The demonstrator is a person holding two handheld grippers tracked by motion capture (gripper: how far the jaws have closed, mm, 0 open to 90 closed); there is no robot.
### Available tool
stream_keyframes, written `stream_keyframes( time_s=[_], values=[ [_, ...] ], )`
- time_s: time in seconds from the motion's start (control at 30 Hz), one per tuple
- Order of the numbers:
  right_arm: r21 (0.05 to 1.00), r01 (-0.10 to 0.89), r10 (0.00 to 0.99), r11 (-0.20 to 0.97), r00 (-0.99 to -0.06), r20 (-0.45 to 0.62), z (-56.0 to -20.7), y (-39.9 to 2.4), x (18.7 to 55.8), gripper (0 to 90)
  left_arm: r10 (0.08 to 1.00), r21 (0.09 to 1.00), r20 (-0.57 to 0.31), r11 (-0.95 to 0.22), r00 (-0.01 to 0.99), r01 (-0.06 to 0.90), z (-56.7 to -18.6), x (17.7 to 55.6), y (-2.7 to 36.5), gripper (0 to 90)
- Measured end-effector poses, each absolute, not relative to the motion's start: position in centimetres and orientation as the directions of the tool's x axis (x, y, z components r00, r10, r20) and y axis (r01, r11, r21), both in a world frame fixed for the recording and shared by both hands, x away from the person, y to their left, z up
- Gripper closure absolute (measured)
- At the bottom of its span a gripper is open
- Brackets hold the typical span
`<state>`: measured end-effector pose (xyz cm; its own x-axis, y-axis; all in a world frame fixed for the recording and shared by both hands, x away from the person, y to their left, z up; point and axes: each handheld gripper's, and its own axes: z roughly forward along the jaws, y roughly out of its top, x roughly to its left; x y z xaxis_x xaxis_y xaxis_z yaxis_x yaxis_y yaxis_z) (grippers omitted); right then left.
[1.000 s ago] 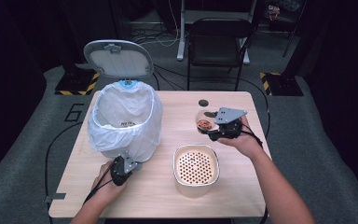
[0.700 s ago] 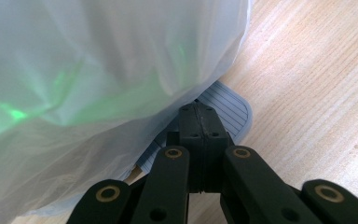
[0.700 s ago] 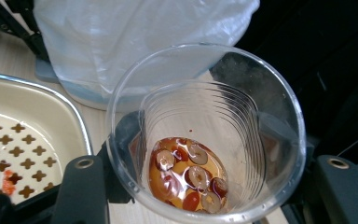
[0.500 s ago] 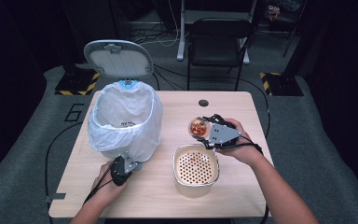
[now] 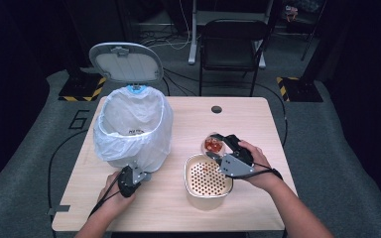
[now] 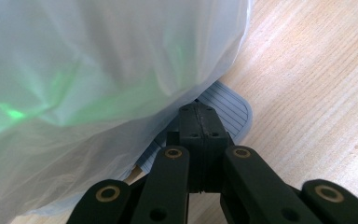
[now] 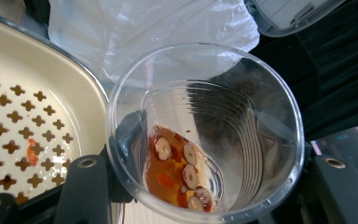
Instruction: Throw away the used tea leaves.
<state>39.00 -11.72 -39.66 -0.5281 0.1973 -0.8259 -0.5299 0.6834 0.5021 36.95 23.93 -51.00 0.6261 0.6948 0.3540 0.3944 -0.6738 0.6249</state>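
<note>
- The right gripper (image 5: 220, 148) clamps a clear plastic cup (image 5: 213, 145), its two black jaws pressed on opposite sides of the cup wall, as the right gripper view shows.
- The cup (image 7: 205, 126) is tilted; reddish-brown liquid with pale round slices (image 7: 182, 171) pools in its lower side.
- In the high view the cup is held over the right half of the table (image 5: 263, 208), just beyond the far rim of a cream strainer basket (image 5: 208, 177).
- The strainer basket stands near the table's front edge, right of the middle; its perforated floor (image 7: 14, 135) has cross-shaped holes and a small orange scrap lies on it.
- The left gripper (image 5: 140, 174) has its jaws squeezed tight together, nothing between them; their tips rest on the grey ribbed pedal (image 6: 228, 109) at the foot of the bin.
- The pedal bin (image 5: 131, 131) stands on the left half of the table, lined with a white plastic bag (image 6: 98, 70) that drapes down its sides, and its grey lid (image 5: 126, 62) stands open towards the table's far edge.
- A small dark round hole (image 5: 216, 109) sits near the middle of the far edge.
</note>
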Motion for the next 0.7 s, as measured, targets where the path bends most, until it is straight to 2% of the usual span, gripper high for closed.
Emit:
stream_keyframes(
  time_s=[0.17,0.2,0.27,0.3,0.33,0.37,0.4,0.43,0.5,0.57,0.6,0.63,0.7],
  values=[
    [0.422,-0.551,0.159,0.720,-0.461,-0.873,-40.0,-11.5,38.4,40.1,0.695,0.625,0.354,-0.673,0.626,0.395,-51.0,37.0,23.9,90.0],
    [0.346,-0.566,0.115,0.748,-0.404,-0.907,-40.2,-11.4,38.1,40.1,0.696,0.627,0.354,-0.672,0.625,0.393,-51.0,37.0,23.9,90.0],
    [0.323,-0.565,0.097,0.759,-0.392,-0.915,-40.3,-11.4,38.1,40.1,0.697,0.628,0.354,-0.671,0.624,0.393,-51.0,36.9,23.9,90.0],
    [0.249,-0.575,0.046,0.779,-0.344,-0.938,-40.7,-11.2,37.9,40.1,0.696,0.628,0.354,-0.672,0.624,0.393,-51.0,37.0,23.9,90.0],
    [0.249,-0.575,0.046,0.779,-0.344,-0.938,-40.7,-11.2,37.9,40.1,0.696,0.628,0.354,-0.672,0.624,0.393,-51.0,37.0,23.9,90.0],
    [0.173,-0.583,-0.027,0.794,-0.319,-0.947,-41.2,-10.9,37.8,40.1,0.707,0.635,0.345,-0.660,0.618,0.401,-51.1,36.9,23.9,90.0],
    [0.173,-0.583,-0.027,0.794,-0.319,-0.947,-41.2,-10.9,37.8,40.1,0.707,0.635,0.345,-0.660,0.618,0.401,-51.1,36.9,23.9,90.0],
    [0.101,-0.592,-0.079,0.800,-0.270,-0.959,-41.6,-10.7,37.8,40.1,0.706,0.635,0.345,-0.661,0.618,0.401,-51.1,36.9,23.9,90.0],
    [0.077,-0.594,-0.101,0.801,-0.261,-0.960,-41.8,-10.6,37.8,40.2,0.704,0.634,0.345,-0.662,0.620,0.399,-51.1,36.9,23.9,90.0],
    [-0.034,-0.597,-0.186,0.802,-0.195,-0.963,-42.1,-10.2,37.6,40.4,0.696,0.628,0.354,-0.672,0.625,0.393,-51.0,37.0,23.9,90.0],
    [-0.034,-0.597,-0.186,0.802,-0.195,-0.963,-42.1,-10.2,37.6,40.4,0.696,0.628,0.354,-0.672,0.625,0.393,-51.0,37.0,23.9,90.0],
    [-0.110,-0.592,-0.240,0.798,-0.146,-0.960,-42.4,-10.0,37.4,40.4,0.695,0.625,0.353,-0.673,0.626,0.395,-51.0,37.0,23.9,90.0],
    [-0.160,-0.595,-0.279,0.788,-0.113,-0.954,-42.4,-9.9,37.3,40.5,0.695,0.625,0.353,-0.673,0.626,0.395,-51.0,37.0,23.9,90.0]
  ],
)
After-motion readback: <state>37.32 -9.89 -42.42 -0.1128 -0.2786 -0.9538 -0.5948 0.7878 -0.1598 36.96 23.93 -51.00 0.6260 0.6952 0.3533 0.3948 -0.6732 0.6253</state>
